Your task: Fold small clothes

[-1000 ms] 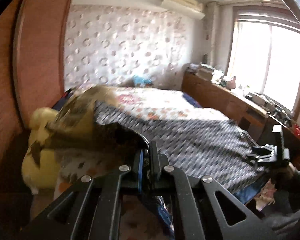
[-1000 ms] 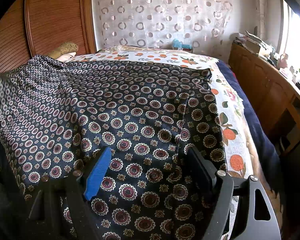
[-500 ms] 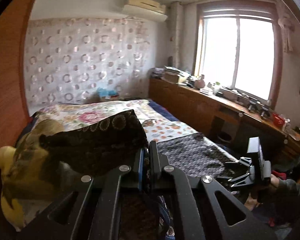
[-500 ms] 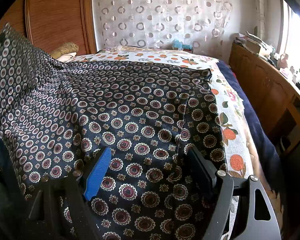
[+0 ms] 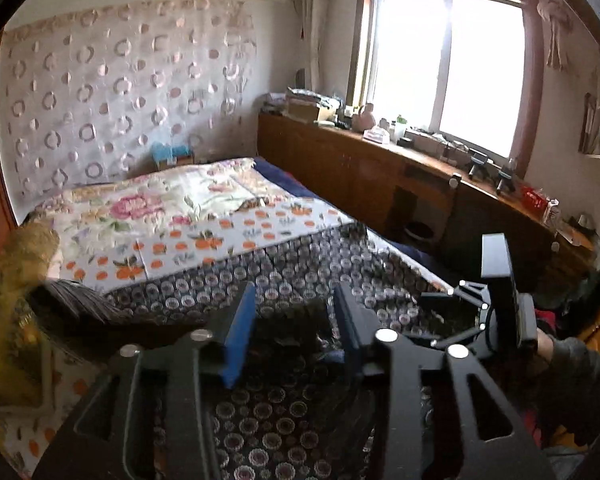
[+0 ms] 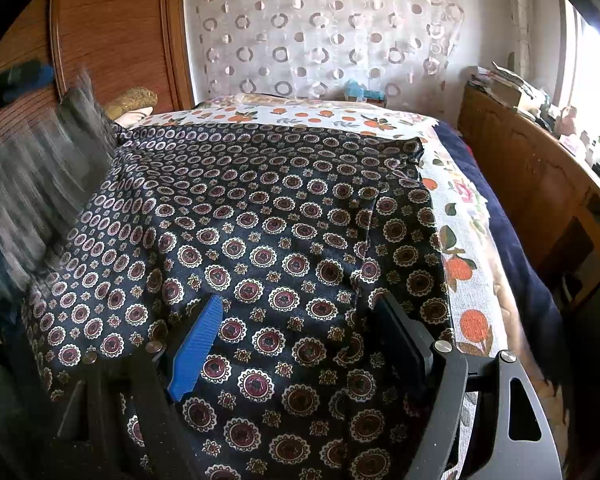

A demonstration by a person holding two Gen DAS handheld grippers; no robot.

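The dark patterned garment (image 6: 284, 216) lay spread over the near half of the bed (image 6: 466, 208), its far edge running across the orange-print sheet and its right side just short of the bed's right edge. The step in hand looked like the end of a fold: the left gripper (image 5: 296, 320) was opening, its blue pad and black pad standing apart with cloth lying under and between them but no longer pinched. In the right wrist view a blurred flap of the cloth (image 6: 48, 168) was dropping at the bed's left edge, by the wooden headboard (image 6: 112, 28). A second before, those jaws had been clamped tight on a bunched corner of the garment lifted high, and the left camera had since swung from the headboard toward the window (image 5: 444, 60). The right gripper (image 6: 300, 344) had not budged in that time; it hovered wide open above the garment's near edge, holding nothing. Next, I judged, the fallen flap would want smoothing flat, then a fresh grip on an edge for the next fold.
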